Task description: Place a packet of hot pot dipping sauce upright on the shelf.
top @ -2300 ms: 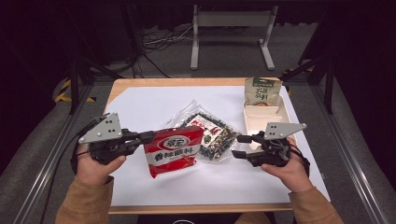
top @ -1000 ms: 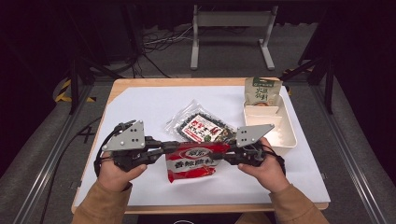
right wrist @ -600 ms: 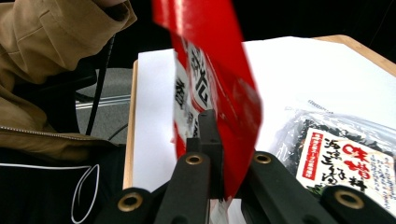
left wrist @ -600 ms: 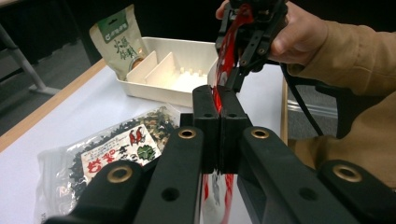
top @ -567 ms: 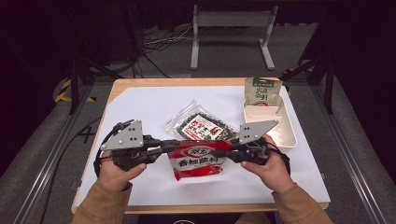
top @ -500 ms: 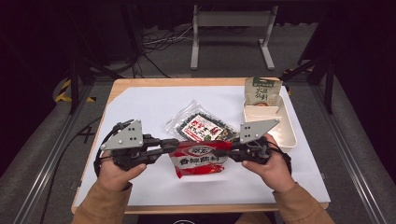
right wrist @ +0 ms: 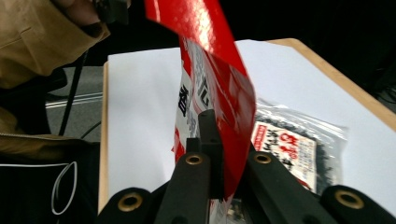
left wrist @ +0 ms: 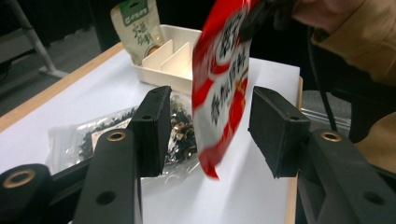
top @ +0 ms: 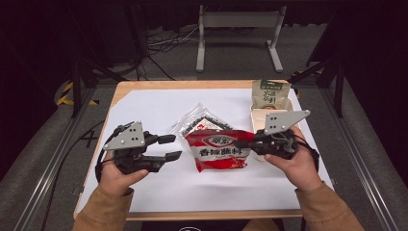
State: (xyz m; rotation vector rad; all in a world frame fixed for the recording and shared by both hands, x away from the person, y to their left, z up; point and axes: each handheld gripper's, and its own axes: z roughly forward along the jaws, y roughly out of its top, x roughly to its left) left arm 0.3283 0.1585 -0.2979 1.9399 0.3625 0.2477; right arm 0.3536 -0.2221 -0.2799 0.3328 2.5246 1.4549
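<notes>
Since the earlier frame, left gripper (top: 172,147) has let go of the red packet (top: 221,149): its jaws have just been opening and now stand spread, well clear at lower left of the high view, while the packet sits higher at centre. Up close, the left gripper view has the packet's bottom corner dangling between the spread pads without touching either. Right gripper (right wrist: 219,154) has its jaws pressed together, pinching the packet's edge, clearest in its own view. Behind sits the clear bag of dark bits (top: 199,122), then the white divided tray (left wrist: 175,51) and green pouch (top: 271,93) at upper right.
</notes>
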